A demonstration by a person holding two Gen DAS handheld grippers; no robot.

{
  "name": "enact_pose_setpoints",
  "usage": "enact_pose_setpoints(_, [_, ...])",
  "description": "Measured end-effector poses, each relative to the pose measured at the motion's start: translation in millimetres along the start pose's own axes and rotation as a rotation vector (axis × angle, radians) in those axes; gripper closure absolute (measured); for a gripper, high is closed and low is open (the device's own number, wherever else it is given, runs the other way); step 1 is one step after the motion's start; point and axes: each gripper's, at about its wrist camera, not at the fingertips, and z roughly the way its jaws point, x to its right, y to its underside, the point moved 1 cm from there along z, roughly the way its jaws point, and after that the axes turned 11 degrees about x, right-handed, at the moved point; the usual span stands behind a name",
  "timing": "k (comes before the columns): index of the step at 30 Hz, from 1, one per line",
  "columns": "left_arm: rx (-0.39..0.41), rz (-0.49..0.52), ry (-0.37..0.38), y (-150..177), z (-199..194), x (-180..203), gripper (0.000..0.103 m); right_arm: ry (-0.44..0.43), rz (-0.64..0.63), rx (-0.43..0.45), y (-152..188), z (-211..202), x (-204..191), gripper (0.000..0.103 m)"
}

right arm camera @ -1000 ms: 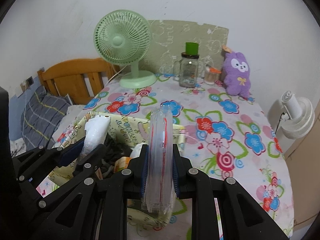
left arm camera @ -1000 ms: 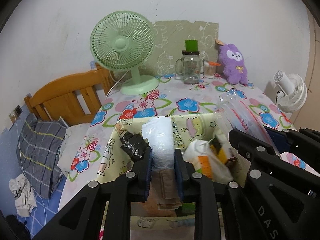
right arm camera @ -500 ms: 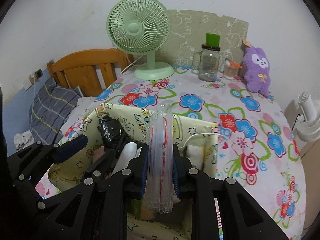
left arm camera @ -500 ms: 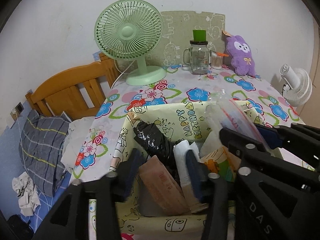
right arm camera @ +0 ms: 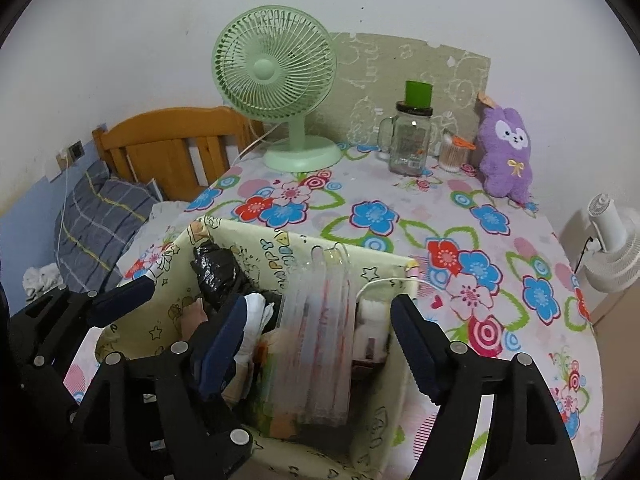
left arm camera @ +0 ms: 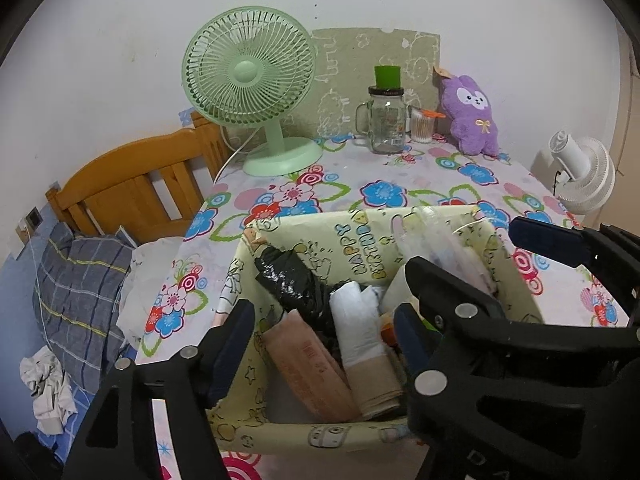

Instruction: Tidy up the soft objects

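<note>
A pale yellow printed fabric box point(left arm camera: 360, 236) stands on the flowered table, stuffed with soft bags. My left gripper point(left arm camera: 324, 342) hovers over its near side, jaws opening. Below them in the box, untouched, lie a white rolled bag point(left arm camera: 356, 320), a pink pack point(left arm camera: 308, 364) and a black plastic bag point(left arm camera: 288, 280). My right gripper point(right arm camera: 320, 346) is over the box's right half, jaws opening. A clear plastic bag pack point(right arm camera: 320, 340) with red lines stands between its pads, which do not press on it. The right gripper's fingers point(left arm camera: 448, 284) show in the left wrist view.
At the back of the table stand a green desk fan point(left arm camera: 248, 80), a glass jar with a green cap point(left arm camera: 386, 128), a small cup point(left arm camera: 422, 128) and a purple plush point(left arm camera: 472, 116). A white fan point(left arm camera: 580, 168) stands off the right edge. A wooden headboard point(left arm camera: 136, 188) and a plaid pillow point(left arm camera: 76, 280) lie to the left.
The left gripper opened and let go of the white rolled bag, which now lies in the box. The right gripper opened off the clear pack, which now stands in the box.
</note>
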Motion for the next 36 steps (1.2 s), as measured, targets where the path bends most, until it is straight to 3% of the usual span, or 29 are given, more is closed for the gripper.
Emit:
enact_pose_setpoints(7, [0.032,-0.008,0.015,-7.7,-13.5,14.0,0.023,0.035,0.017,0.029,-4.3,-18.3,13.3,0.016])
enact_pose_setpoints(23, [0.085,-0.001,0.069,-23.6,-39.1,60.8,0.015,0.101,0.041,0.097,-6.3,-63.5,55.6,0.014])
enact_pose_setpoints(36, [0.12,0.022,0.105,-34.2,-60.2,102.6,0.008,0.15,0.082,0.155,-2.0,-101.9,98.9,0.007])
